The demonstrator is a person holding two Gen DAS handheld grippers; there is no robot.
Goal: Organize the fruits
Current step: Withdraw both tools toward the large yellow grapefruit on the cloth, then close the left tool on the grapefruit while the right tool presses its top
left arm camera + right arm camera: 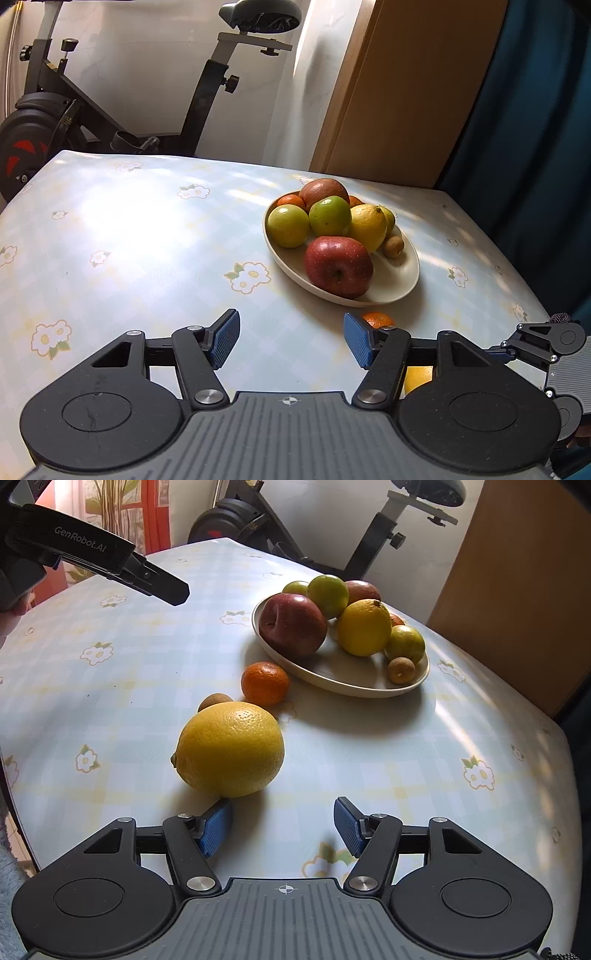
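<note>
An exercise bike [258, 520] stands behind my flowered table [147, 657]. The plate [354, 686] is nearly full; the big lemon [229, 749] lies just ahead. Both claws, left gripper [291, 339] and right gripper [283, 827], gape empty. I'd centre the right one and squeeze gently.

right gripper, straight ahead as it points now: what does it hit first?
Likely bare tablecloth. The right gripper is open and empty, angled down at the table; the big lemon sits just left of its line, by the left pad. Depth is unclear, so it might clip the lemon.
</note>
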